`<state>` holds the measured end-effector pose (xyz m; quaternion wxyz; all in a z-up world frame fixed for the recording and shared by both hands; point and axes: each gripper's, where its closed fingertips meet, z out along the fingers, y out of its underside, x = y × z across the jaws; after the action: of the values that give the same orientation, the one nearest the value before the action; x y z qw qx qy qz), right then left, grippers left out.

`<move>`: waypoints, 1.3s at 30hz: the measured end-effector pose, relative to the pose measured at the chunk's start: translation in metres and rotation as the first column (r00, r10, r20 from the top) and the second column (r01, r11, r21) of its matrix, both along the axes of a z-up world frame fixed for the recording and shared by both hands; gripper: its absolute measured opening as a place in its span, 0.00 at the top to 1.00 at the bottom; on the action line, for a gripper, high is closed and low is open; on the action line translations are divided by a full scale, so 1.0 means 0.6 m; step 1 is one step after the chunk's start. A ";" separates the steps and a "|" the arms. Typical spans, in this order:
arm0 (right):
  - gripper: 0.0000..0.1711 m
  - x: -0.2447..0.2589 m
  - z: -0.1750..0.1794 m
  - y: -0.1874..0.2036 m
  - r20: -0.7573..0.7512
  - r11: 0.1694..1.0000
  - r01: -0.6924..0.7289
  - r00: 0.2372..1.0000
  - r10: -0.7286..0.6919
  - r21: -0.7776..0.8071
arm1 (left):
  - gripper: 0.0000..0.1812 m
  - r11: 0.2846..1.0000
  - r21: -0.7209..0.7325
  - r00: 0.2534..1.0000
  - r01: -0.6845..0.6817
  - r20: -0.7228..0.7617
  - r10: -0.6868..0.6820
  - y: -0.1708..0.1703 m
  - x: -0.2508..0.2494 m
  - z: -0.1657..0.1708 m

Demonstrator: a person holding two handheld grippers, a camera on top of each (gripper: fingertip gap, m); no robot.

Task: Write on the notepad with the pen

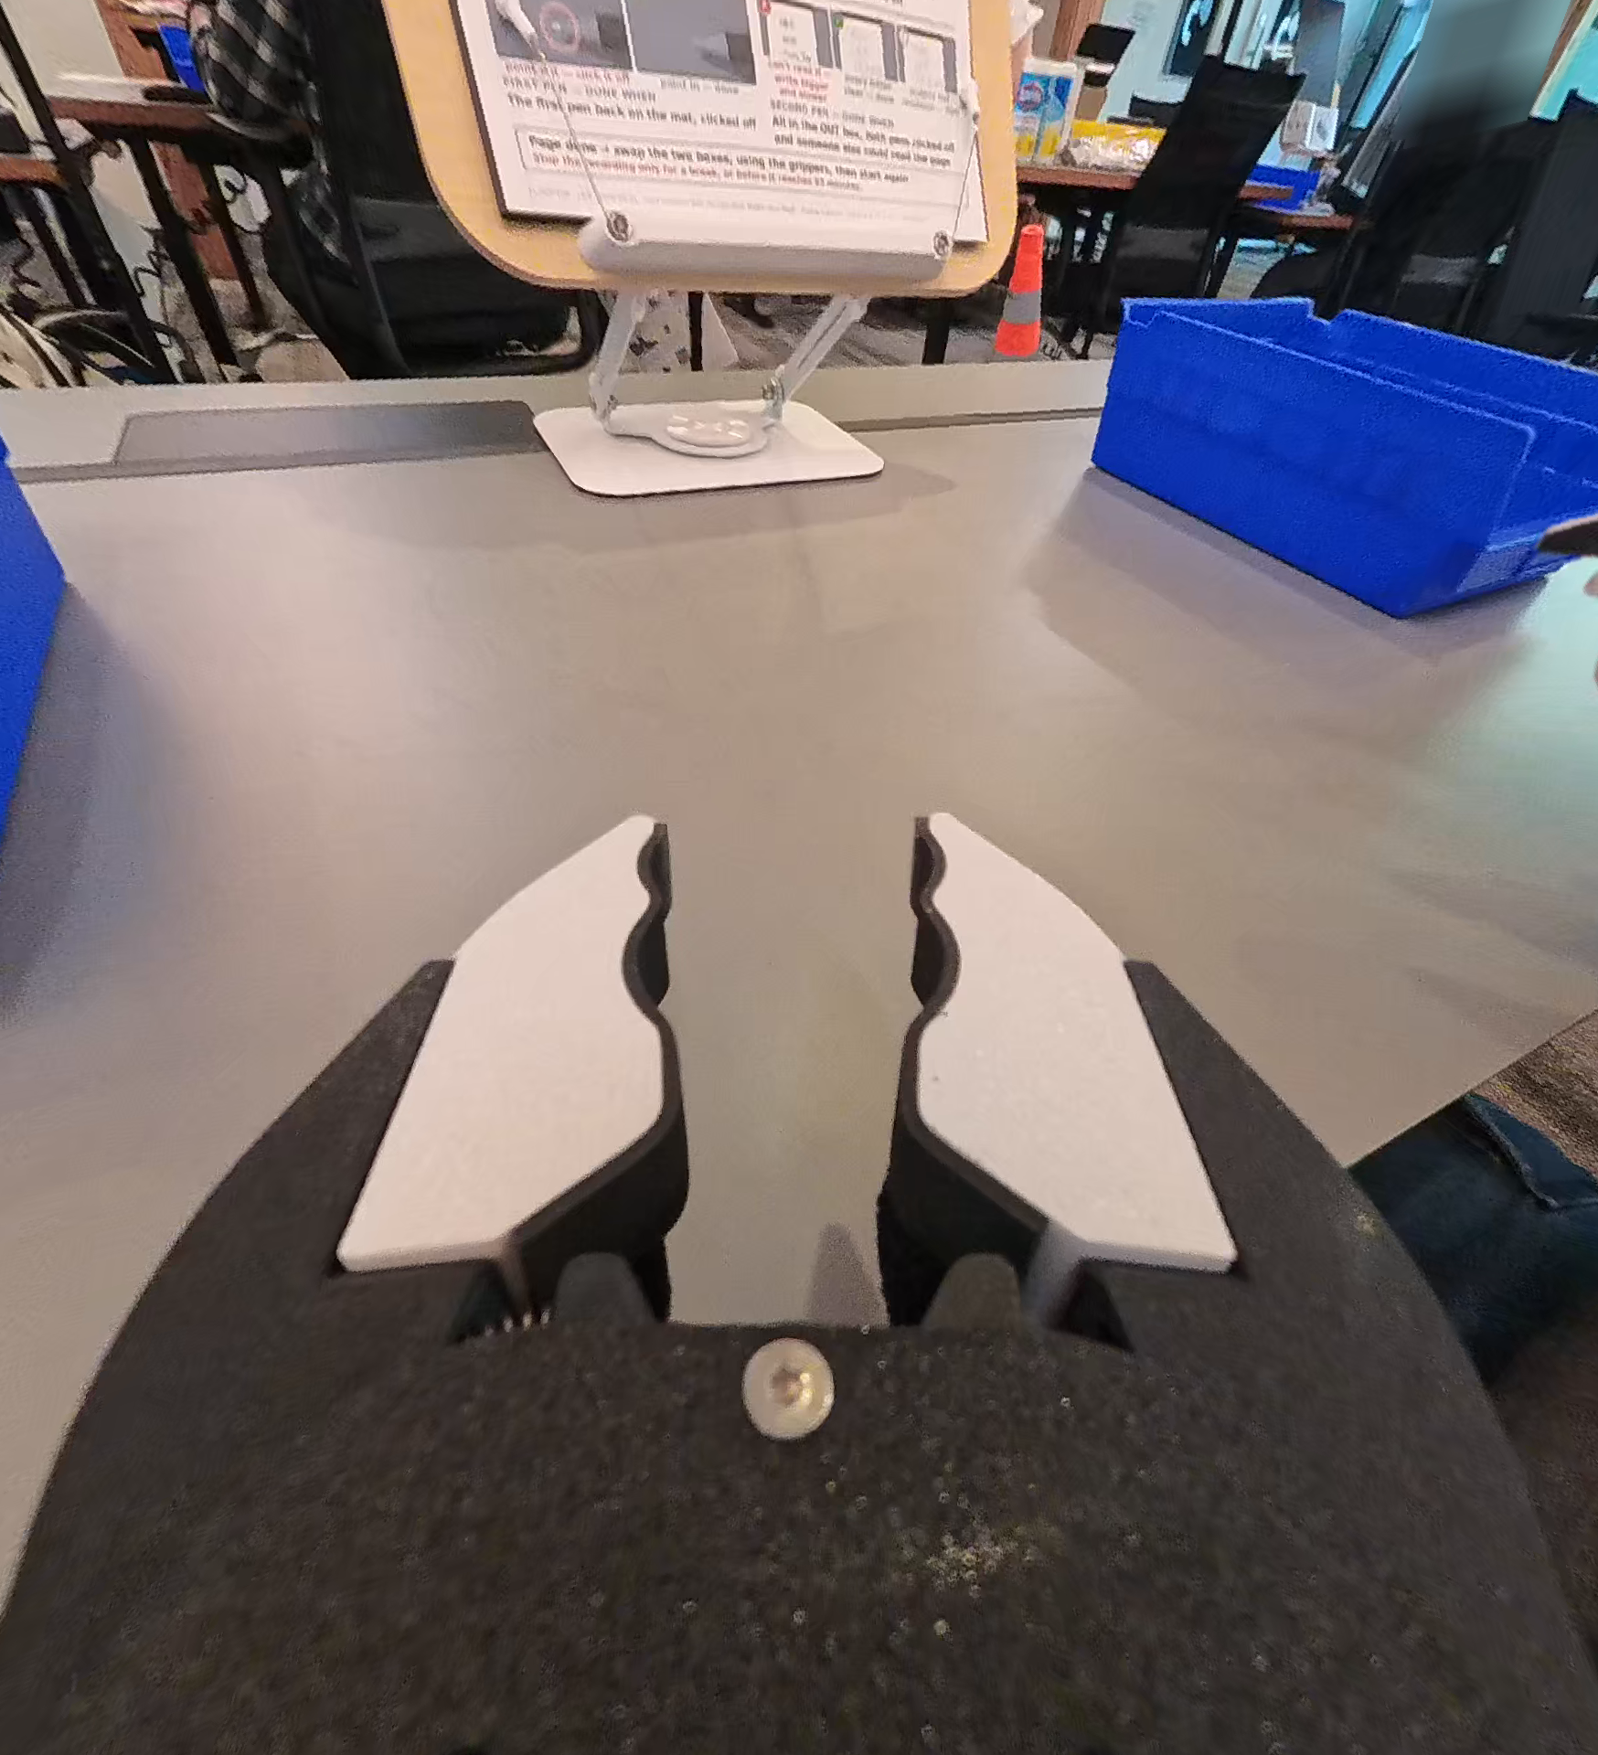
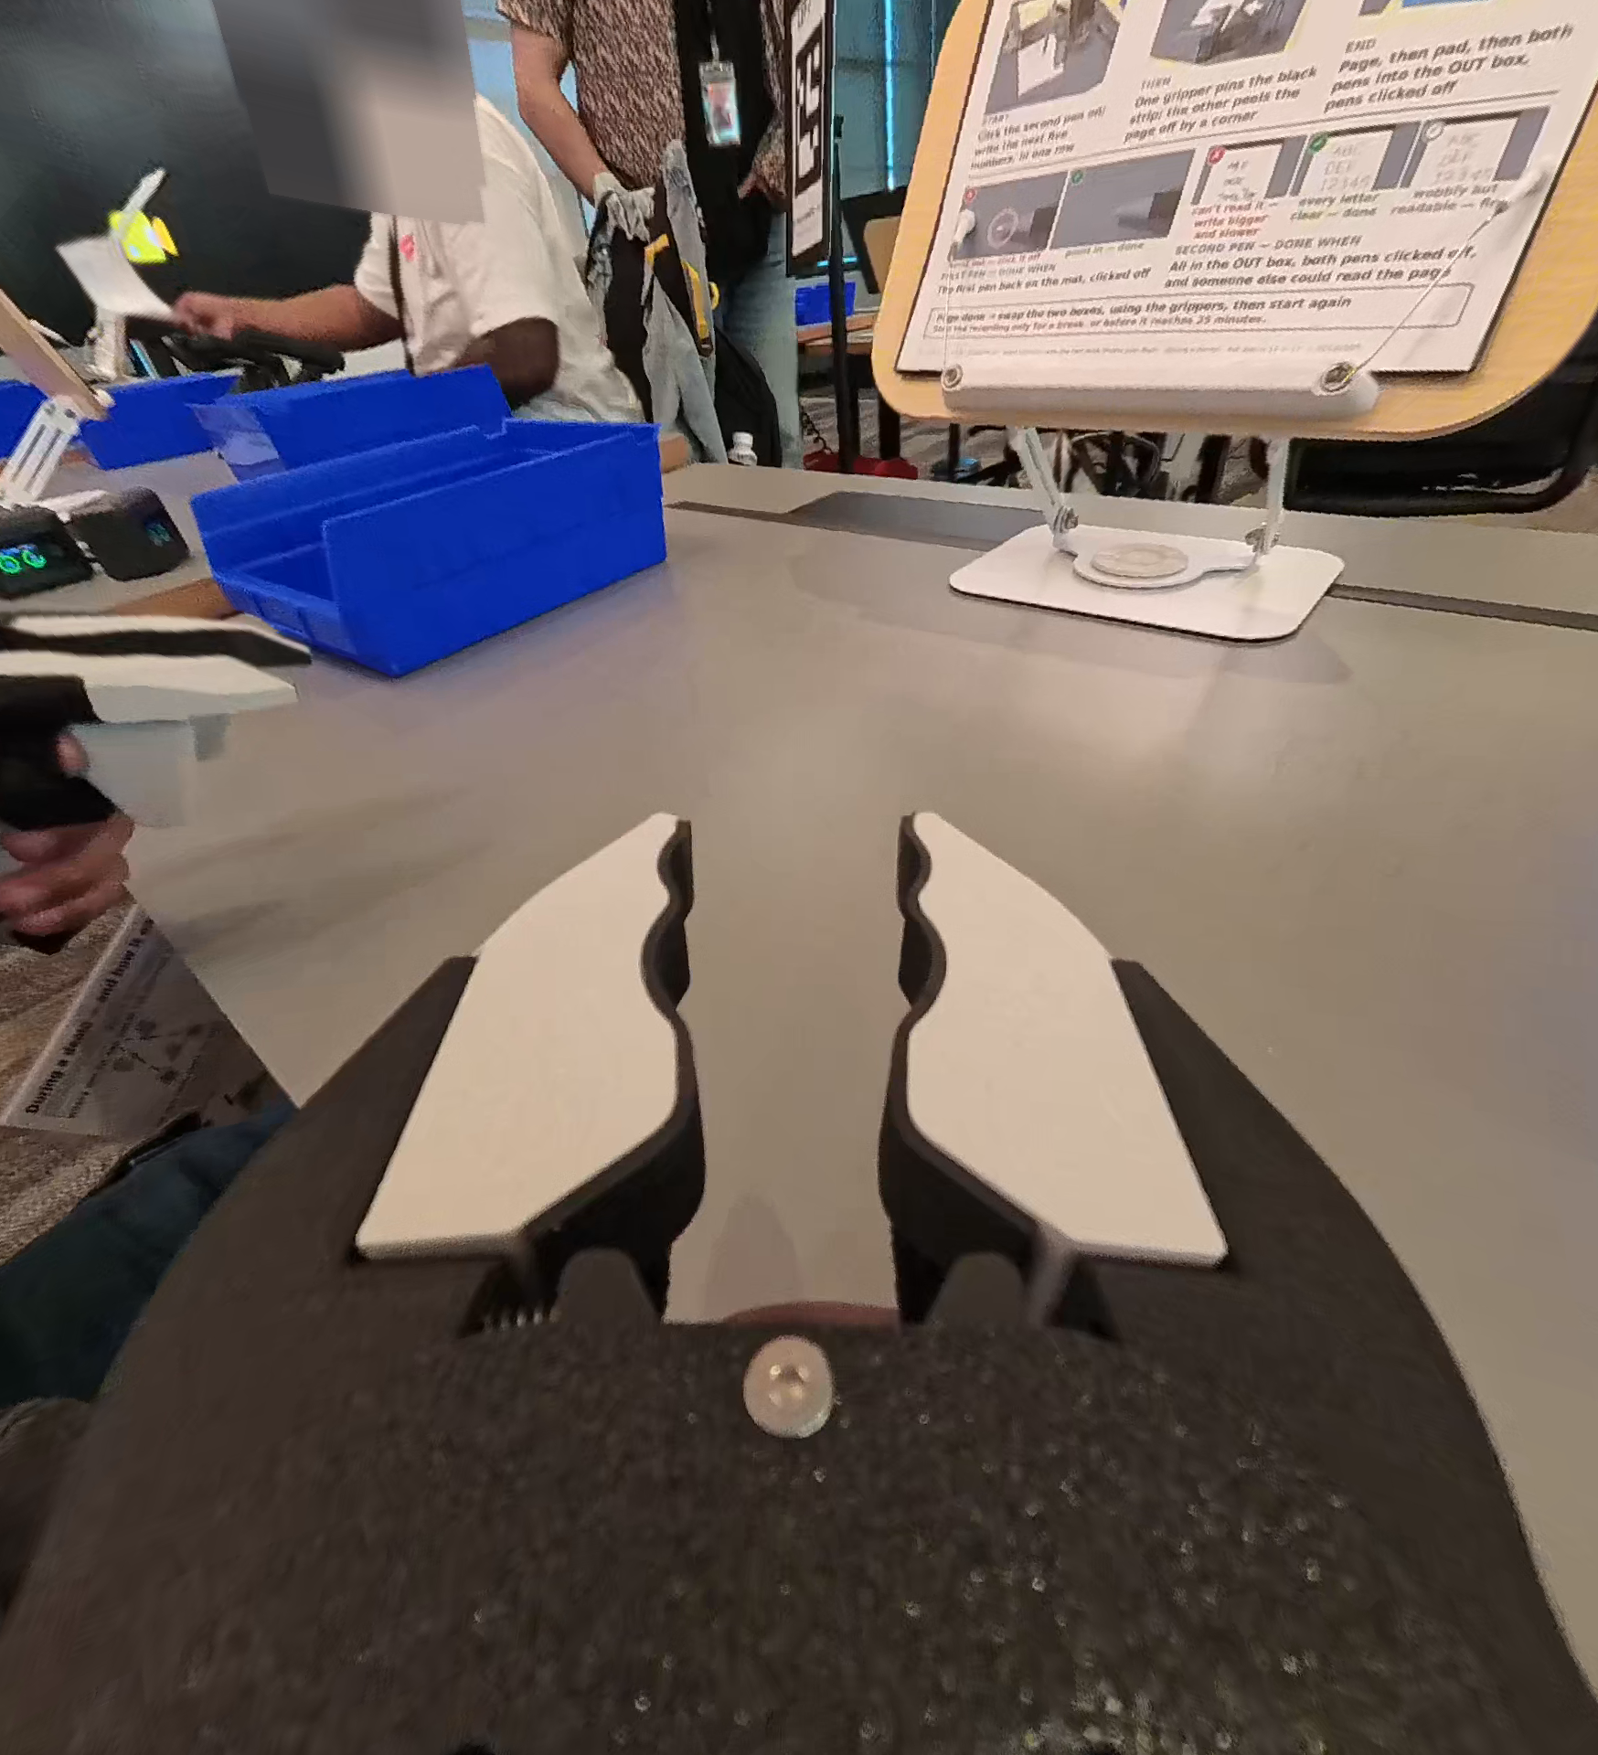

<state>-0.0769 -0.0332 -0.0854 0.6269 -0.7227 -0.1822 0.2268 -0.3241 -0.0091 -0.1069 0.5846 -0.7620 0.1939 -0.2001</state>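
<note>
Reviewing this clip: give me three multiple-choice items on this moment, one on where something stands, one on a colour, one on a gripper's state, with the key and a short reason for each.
1. Where does the document stand sit on the grey table?
A. At the far edge, ahead of the left gripper
B. Inside a bin
C. Between the gripper's fingers

2. What colour is the bin to the right in the left wrist view?
A. Red
B. Blue
C. Green

3. What state is the left gripper in?
A. Shut on a pen
B. Shut, empty
C. Open, empty

Key: 1 A, its white base rests at the table's far side; 2 B, its walls are plainly blue; 3 C, bare table shows between the parted fingers. The right gripper looks the same.
</note>
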 end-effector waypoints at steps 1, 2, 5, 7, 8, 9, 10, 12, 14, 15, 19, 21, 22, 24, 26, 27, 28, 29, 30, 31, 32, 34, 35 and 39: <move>0.76 0.004 -0.001 0.001 -0.006 1.000 0.006 1.000 -0.006 -0.002 | 0.73 1.000 -0.005 1.000 0.005 -0.002 -0.005 -0.001 0.002 -0.003; 0.77 0.007 -0.006 0.001 -0.006 1.000 0.011 1.000 -0.011 -0.010 | 0.73 1.000 -0.006 1.000 0.004 -0.007 -0.004 -0.002 0.003 -0.004; 0.77 0.006 -0.014 0.000 -0.015 0.999 -0.003 1.000 0.002 -0.034 | 0.73 1.000 -0.010 1.000 0.007 -0.016 -0.007 -0.004 0.008 -0.004; 0.77 0.004 -0.006 -0.001 -0.036 1.000 -0.009 0.999 0.008 -0.019 | 0.73 1.000 -0.014 1.000 0.012 -0.024 -0.013 -0.005 0.012 -0.007; 0.78 0.003 -0.005 -0.001 -0.038 1.000 -0.012 0.999 0.011 -0.015 | 0.73 1.000 -0.017 0.999 0.015 -0.031 -0.016 -0.005 0.014 -0.009; 0.78 0.001 -0.007 0.000 -0.034 1.000 -0.015 0.999 0.014 -0.019 | 0.72 1.000 -0.022 0.999 0.014 -0.039 -0.015 -0.004 0.014 -0.012; 0.78 0.001 -0.011 0.001 -0.027 1.000 -0.016 1.000 0.015 -0.027 | 0.72 0.999 -0.028 0.999 0.016 -0.043 -0.017 -0.004 0.015 -0.014; 0.78 0.000 -0.015 0.004 -0.027 0.999 -0.017 1.000 0.016 -0.038 | 0.72 0.999 -0.037 0.999 0.023 -0.039 -0.024 -0.005 0.017 -0.016; 0.78 0.001 -0.014 0.004 -0.040 0.999 -0.019 0.999 0.017 -0.039 | 0.72 0.999 -0.041 0.999 0.023 -0.039 -0.025 -0.004 0.017 -0.017; 0.78 0.002 -0.014 0.004 -0.044 0.999 -0.018 0.999 0.016 -0.040 | 0.71 0.999 -0.046 0.999 0.022 -0.044 -0.024 -0.004 0.017 -0.019; 0.79 0.003 -0.017 0.005 -0.046 0.999 -0.020 0.999 0.017 -0.051 | 0.70 0.997 -0.066 0.998 0.028 -0.047 -0.032 -0.003 0.019 -0.026; 0.79 0.003 -0.017 0.005 -0.049 0.998 -0.022 0.999 0.019 -0.052 | 0.70 0.997 -0.072 0.998 0.033 -0.049 -0.036 -0.003 0.020 -0.029; 0.79 0.003 -0.016 0.005 -0.049 0.998 -0.022 0.999 0.019 -0.051 | 0.70 0.996 -0.077 0.998 0.035 -0.048 -0.039 -0.003 0.021 -0.030; 0.79 0.003 -0.017 0.005 -0.045 0.998 -0.019 0.999 0.017 -0.051 | 0.70 0.996 -0.081 0.998 0.038 -0.048 -0.041 -0.004 0.022 -0.031; 0.79 0.002 -0.019 0.006 -0.043 0.998 -0.021 0.999 0.019 -0.058 | 0.69 0.996 -0.082 0.998 0.040 -0.049 -0.044 -0.004 0.024 -0.031; 0.79 0.002 -0.020 0.006 -0.045 0.998 -0.021 0.999 0.019 -0.060 | 0.69 0.995 -0.086 0.998 0.044 -0.051 -0.048 -0.004 0.025 -0.033; 0.79 0.003 -0.019 0.006 -0.048 0.998 -0.020 0.999 0.018 -0.059 | 0.68 0.995 -0.092 0.997 0.045 -0.056 -0.050 -0.004 0.027 -0.035; 0.79 0.004 -0.017 0.005 -0.051 0.998 -0.019 0.999 0.016 -0.057 | 0.68 0.994 -0.096 0.997 0.045 -0.063 -0.051 -0.004 0.029 -0.037; 0.79 0.005 -0.016 0.005 -0.053 0.998 -0.017 0.999 0.015 -0.056 | 0.67 0.994 -0.099 0.996 0.048 -0.068 -0.055 -0.003 0.032 -0.039; 0.79 0.008 -0.013 0.005 -0.057 0.999 -0.015 0.998 0.012 -0.052 | 0.66 0.993 -0.103 0.995 0.055 -0.071 -0.063 -0.002 0.039 -0.040; 0.79 0.010 -0.010 0.005 -0.064 0.999 -0.013 0.998 0.010 -0.048 | 0.62 0.992 -0.106 0.995 0.062 -0.077 -0.071 0.001 0.050 -0.041; 0.79 0.019 -0.006 0.005 -0.074 0.999 -0.004 0.997 0.001 -0.044 | 0.56 0.990 -0.111 0.989 0.092 -0.101 -0.103 0.009 0.083 -0.039; 0.78 0.026 -0.004 0.006 -0.077 0.999 0.007 0.997 -0.010 -0.040 | 0.56 0.987 -0.111 0.984 0.115 -0.122 -0.128 0.012 0.106 -0.035; 0.78 0.066 0.007 0.008 -0.121 0.998 0.060 0.991 -0.064 -0.037 | 0.53 0.969 -0.066 0.956 0.238 -0.158 -0.245 0.020 0.235 0.010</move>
<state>-0.0375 -0.0282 -0.0815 0.6314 -0.7231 -0.1173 0.2542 -0.1832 0.0029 -0.1007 0.5199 -0.7599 0.3285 -0.2106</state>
